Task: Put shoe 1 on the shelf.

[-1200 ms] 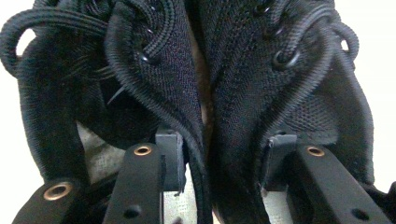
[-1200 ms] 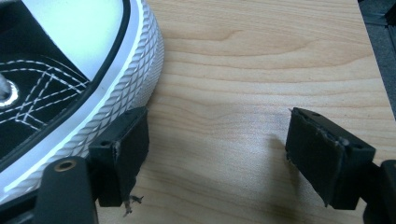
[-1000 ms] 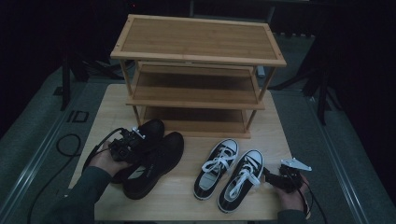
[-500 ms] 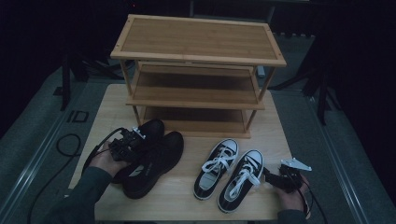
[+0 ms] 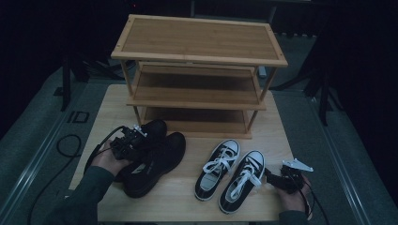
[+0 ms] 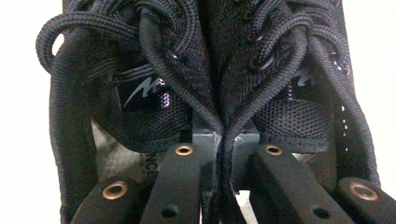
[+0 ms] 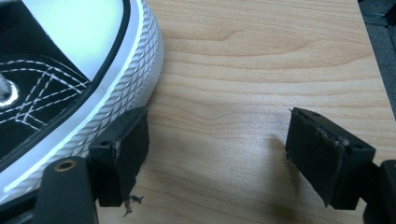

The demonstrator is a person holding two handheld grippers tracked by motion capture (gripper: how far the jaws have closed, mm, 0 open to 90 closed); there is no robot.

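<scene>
A pair of black lace-up shoes (image 5: 157, 159) lies side by side at the table's front left. My left gripper (image 5: 129, 140) sits at their heel ends. In the left gripper view its jaws have just been closing. One jaw reaches into each shoe, and the left gripper (image 6: 219, 154) pinches the two adjoining inner collars (image 6: 205, 107) together. A pair of black-and-white sneakers (image 5: 230, 173) lies at the front right. My right gripper (image 5: 274, 180) rests low on the table beside the right sneaker. The right gripper (image 7: 217, 149) stands open over bare wood, with one pad (image 7: 123, 149) against the sneaker's ribbed white rim (image 7: 126, 88).
A three-tier bamboo shoe rack (image 5: 197, 61) stands at the back of the wooden table (image 5: 178, 201), its shelves bare. Cables trail off the table's left edge (image 5: 70, 145). Dark floor and stands surround the table.
</scene>
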